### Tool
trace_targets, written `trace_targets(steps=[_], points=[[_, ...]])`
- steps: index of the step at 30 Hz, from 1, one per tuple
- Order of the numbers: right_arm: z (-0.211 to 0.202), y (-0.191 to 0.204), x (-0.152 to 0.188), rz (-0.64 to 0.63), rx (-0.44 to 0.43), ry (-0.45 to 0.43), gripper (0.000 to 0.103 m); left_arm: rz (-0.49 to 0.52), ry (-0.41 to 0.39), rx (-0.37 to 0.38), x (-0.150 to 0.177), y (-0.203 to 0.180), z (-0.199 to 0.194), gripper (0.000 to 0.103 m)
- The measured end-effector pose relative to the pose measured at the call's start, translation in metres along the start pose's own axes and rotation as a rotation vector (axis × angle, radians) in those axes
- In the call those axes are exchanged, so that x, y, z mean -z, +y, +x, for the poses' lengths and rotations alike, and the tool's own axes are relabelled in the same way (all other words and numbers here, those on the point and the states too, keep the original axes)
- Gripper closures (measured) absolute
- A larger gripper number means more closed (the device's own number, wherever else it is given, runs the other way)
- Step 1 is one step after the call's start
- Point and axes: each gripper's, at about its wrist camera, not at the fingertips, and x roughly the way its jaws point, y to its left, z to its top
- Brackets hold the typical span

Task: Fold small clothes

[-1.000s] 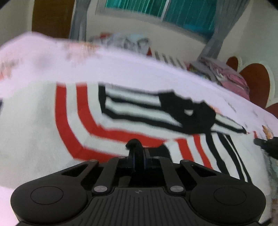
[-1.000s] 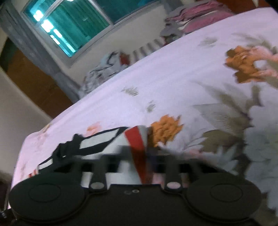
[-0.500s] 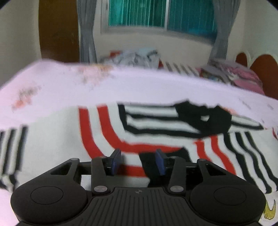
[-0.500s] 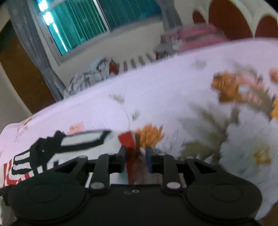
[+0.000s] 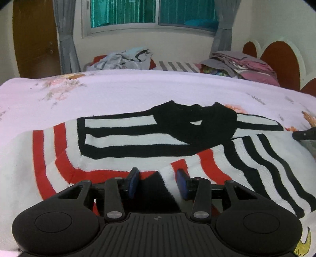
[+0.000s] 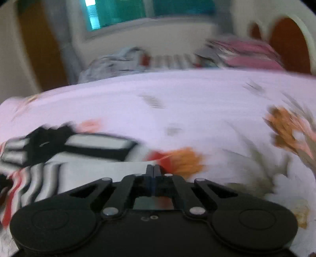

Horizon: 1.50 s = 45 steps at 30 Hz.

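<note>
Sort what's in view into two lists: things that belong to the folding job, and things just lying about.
Job in hand:
striped sweater
left gripper, open over the sweater
right gripper, shut; blur hides any pinch
floral bedsheet

Lying about:
crumpled clothes pile
folded clothes stack
headboard
curtains
window

No readable text, labels, brands or numbers in either view. Only mark: a small round crosshair emblem moulded on the left hand-held gripper [image 5: 157, 182] body, above its ribbed panel. Right view too blurred.
</note>
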Motion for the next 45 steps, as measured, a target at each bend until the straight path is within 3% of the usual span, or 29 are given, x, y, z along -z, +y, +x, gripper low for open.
trace_targets(steps=[3,6,8,9,11,13,17,19,22,23,28,35,36,38,39,41,42,43,45], points=[[-0.002,0.016,0.0,-0.125,0.05,0.016,0.103,0.004,0.004,-0.01,-0.001,-0.003,0.003,0.06],[-0.007,0.018,0.003,-0.097,0.06,0.02,0.102,-0.009,0.009,-0.033,-0.008,-0.011,-0.003,0.059],[-0.015,0.024,0.007,-0.09,0.026,0.026,0.087,0.023,-0.014,-0.011,-0.008,-0.023,-0.015,0.059],[-0.019,0.031,0.011,-0.113,0.019,0.034,0.085,0.029,-0.007,-0.003,-0.007,-0.028,-0.019,0.059],[-0.028,0.043,0.021,-0.136,-0.004,0.053,0.088,0.027,0.004,0.043,-0.001,-0.036,-0.027,0.059],[-0.04,0.049,0.039,-0.129,-0.002,0.09,0.09,0.074,0.048,0.028,0.01,-0.043,-0.024,0.059],[-0.067,0.064,0.066,-0.165,0.061,0.059,0.09,0.117,0.056,0.025,0.015,-0.043,-0.024,0.057],[-0.086,0.07,0.07,-0.153,0.032,0.028,0.088,0.112,0.04,0.006,0.01,-0.041,-0.032,0.057],[-0.076,0.078,0.09,-0.191,0.056,0.109,0.088,0.157,0.058,0.0,0.021,-0.041,-0.03,0.056],[-0.076,0.08,0.095,-0.212,0.065,0.089,0.088,0.154,0.041,0.007,0.023,-0.039,-0.032,0.056],[-0.076,0.103,0.062,-0.165,0.025,-0.032,0.086,0.107,0.004,-0.011,0.011,-0.028,-0.039,0.056],[-0.001,0.174,0.036,-0.196,-0.103,0.001,0.088,0.081,0.019,-0.019,0.002,-0.013,-0.014,0.056],[0.008,0.178,0.036,-0.21,-0.097,0.016,0.087,0.073,0.02,-0.014,0.003,-0.008,-0.01,0.055],[0.024,0.166,0.034,-0.193,0.023,0.036,0.095,0.06,0.02,0.013,0.003,0.001,-0.008,0.053],[0.024,0.151,0.031,-0.13,0.023,0.023,0.103,0.069,0.023,0.015,0.002,0.003,-0.008,0.053],[0.015,0.136,0.025,-0.046,0.043,0.031,0.103,0.076,0.025,-0.004,-0.003,0.003,-0.012,0.053],[0.003,0.135,0.024,-0.045,0.064,0.007,0.099,0.073,0.003,-0.002,-0.004,0.003,-0.019,0.053],[-0.012,0.136,0.027,-0.046,0.073,-0.031,0.084,0.055,-0.014,0.009,-0.003,0.005,-0.026,0.053],[-0.034,0.14,0.038,-0.047,0.06,-0.053,0.083,0.017,-0.037,0.043,0.001,0.005,-0.04,0.053]])
